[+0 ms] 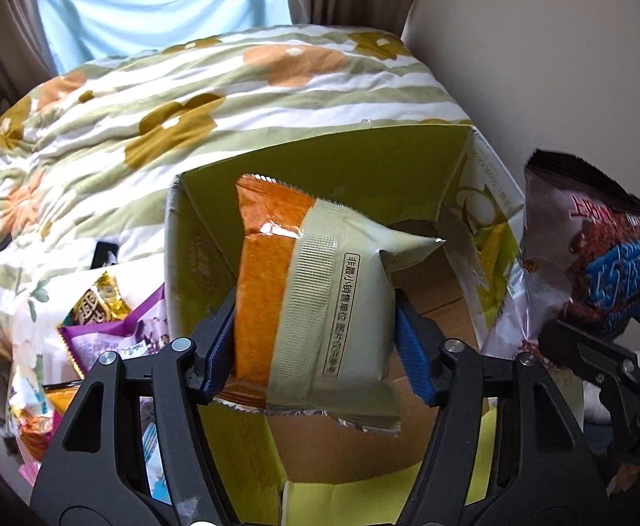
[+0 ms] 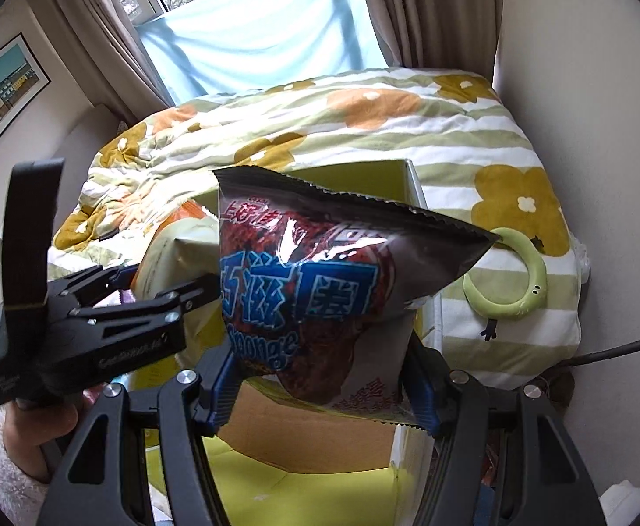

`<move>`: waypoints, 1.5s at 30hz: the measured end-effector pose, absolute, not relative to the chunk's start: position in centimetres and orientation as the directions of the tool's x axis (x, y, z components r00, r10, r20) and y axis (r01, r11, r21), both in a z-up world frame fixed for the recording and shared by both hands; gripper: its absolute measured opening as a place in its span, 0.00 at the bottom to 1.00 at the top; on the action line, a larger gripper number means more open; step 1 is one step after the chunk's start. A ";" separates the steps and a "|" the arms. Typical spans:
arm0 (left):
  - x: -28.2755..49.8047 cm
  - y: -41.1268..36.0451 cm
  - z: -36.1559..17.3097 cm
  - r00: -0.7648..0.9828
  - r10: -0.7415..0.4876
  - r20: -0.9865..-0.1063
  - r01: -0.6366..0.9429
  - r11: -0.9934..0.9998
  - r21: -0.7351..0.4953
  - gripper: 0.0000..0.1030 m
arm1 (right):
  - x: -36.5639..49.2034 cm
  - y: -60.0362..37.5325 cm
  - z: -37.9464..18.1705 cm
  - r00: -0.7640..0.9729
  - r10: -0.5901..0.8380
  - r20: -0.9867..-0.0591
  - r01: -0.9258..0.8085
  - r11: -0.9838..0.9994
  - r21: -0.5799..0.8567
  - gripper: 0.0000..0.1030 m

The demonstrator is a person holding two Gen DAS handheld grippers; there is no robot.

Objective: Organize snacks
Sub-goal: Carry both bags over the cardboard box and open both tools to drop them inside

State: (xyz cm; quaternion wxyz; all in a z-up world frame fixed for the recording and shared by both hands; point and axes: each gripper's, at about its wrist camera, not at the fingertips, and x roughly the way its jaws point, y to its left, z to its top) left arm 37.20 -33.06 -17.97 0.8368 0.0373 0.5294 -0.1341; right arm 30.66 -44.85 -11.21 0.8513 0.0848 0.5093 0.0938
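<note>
**Two snack bags over the box**

My left gripper holds an orange and pale green snack bag. The blue pads sit on both sides of it and the bag hangs between them, right over the open green box.

My right gripper squeezes a dark snack bag with big blue letters. It hangs over the same box, just beside the other bag.

The box sits on a bed with a flowery blanket. More snack packs lie in a pile near the box. A green ring rests on the blanket.
</note>
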 end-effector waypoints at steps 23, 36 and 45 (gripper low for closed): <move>34.4 -29.7 -14.4 0.497 -0.101 -0.862 0.216 0.976 0.010 1.00 | 33.6 -43.3 -10.8 0.453 0.260 -0.853 -0.139 0.965 0.221 0.59; 34.7 -27.4 -16.7 0.442 -0.104 -0.891 0.187 0.982 -0.021 1.00 | 36.6 -41.9 -14.5 0.454 0.213 -0.865 -0.123 0.977 0.176 0.98; 34.1 -26.7 -16.8 0.437 -0.118 -0.892 0.177 0.983 -0.044 1.00 | 35.0 -42.5 -14.1 0.449 0.227 -0.864 -0.095 0.974 0.207 0.98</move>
